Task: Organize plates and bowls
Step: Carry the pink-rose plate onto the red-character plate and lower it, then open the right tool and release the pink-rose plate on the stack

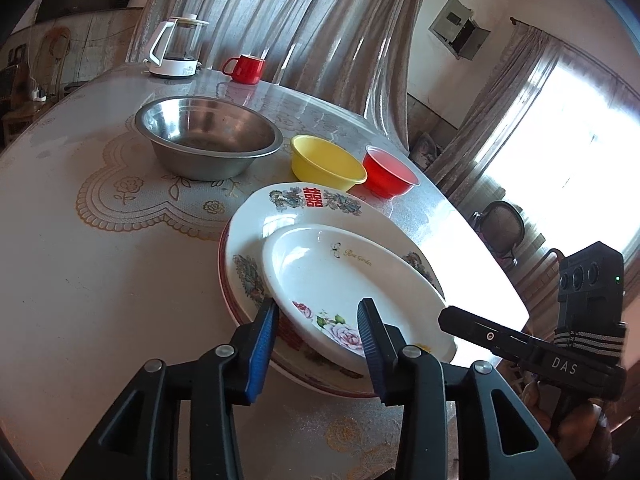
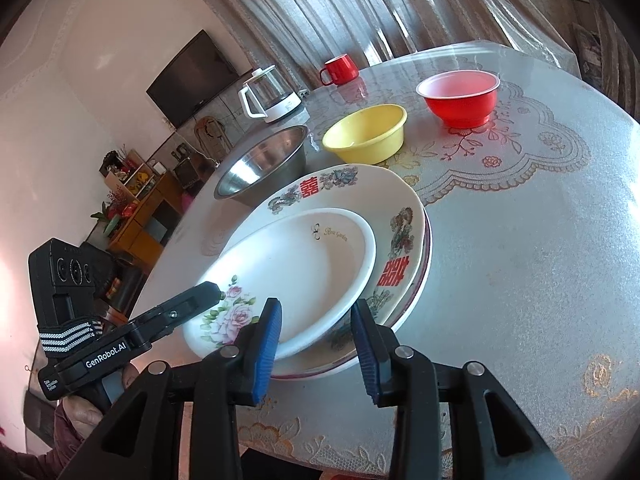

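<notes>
The small plate (image 1: pixel 340 276) is white with pink roses. The big plate (image 1: pixel 256 220) under it has red signs. One bowl (image 1: pixel 326 162) is yellow, one bowl (image 1: pixel 388 174) red, one bowl (image 1: pixel 208 136) silver.

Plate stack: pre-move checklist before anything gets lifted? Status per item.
1. Rose plate seated inside the dragon plate: ok, though it sits off-centre toward the grippers.
2. Left gripper open: ok; its pads straddle the rose plate's near rim.
3. Right gripper open: ok; it also straddles the near rim.
4. Pads touching the rim: cannot tell from either wrist view.
5. Grippers apart from each other: ok, but close, side by side at the same edge.
6. Bowls nested: not ok; steel bowl, yellow bowl and red bowl stand separately on the table.
</notes>
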A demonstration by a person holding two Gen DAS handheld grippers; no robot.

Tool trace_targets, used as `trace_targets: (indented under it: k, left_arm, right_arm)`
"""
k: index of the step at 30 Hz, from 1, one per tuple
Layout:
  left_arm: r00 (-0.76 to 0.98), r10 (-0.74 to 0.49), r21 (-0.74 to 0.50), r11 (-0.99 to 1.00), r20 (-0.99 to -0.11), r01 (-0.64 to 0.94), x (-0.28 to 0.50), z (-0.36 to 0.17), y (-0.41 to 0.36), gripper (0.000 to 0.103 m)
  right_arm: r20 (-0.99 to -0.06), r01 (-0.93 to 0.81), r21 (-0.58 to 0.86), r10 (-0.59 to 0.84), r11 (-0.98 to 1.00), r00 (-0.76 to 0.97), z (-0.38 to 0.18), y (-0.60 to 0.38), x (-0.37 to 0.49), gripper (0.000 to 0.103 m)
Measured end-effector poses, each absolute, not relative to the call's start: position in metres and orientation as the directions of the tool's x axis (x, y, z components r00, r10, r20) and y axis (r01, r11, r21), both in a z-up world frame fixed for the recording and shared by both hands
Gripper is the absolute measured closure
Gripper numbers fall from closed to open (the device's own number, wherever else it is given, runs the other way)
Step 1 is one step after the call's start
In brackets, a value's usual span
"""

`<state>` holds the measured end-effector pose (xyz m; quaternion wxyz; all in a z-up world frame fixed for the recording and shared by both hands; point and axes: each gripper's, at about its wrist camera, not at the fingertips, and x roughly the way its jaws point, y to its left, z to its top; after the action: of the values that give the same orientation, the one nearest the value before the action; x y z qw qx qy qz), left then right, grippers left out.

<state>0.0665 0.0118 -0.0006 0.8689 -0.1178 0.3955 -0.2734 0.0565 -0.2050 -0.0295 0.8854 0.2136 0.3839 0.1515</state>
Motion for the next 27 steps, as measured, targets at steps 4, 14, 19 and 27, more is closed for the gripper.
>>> trace_targets:
  k: [4,14,19,27]
  left_arm:
    - [0.536,-0.571,-0.411,0.821,-0.622,0.397,0.064,0.000,0.009,0.063]
    - [0.542,-0.570,-0.416,0.821,-0.617,0.390,0.062,0.001,0.012,0.060]
    - [0.555,-0.553,-0.399,0.833,-0.621,0.383,0.061,0.002,0.012,0.060]
    - [0.577,-0.500,-0.366,0.866,-0.646,0.341,0.064,-0.002,0.016,0.053]
  right_arm:
    - [-0.616,-0.111,0.485,0.429,0.867,0.660,-0.029,-0.204,0.056,0.065]
    - [-0.618,-0.123,0.481,0.435,0.868,0.655,-0.030,-0.200,0.057,0.065]
    - [-0.609,-0.113,0.477,0.421,0.871,0.673,-0.025,-0.206,0.059,0.065]
    - [-0.610,-0.017,0.442,0.315,0.897,0.727,-0.020,-0.223,0.079,0.065]
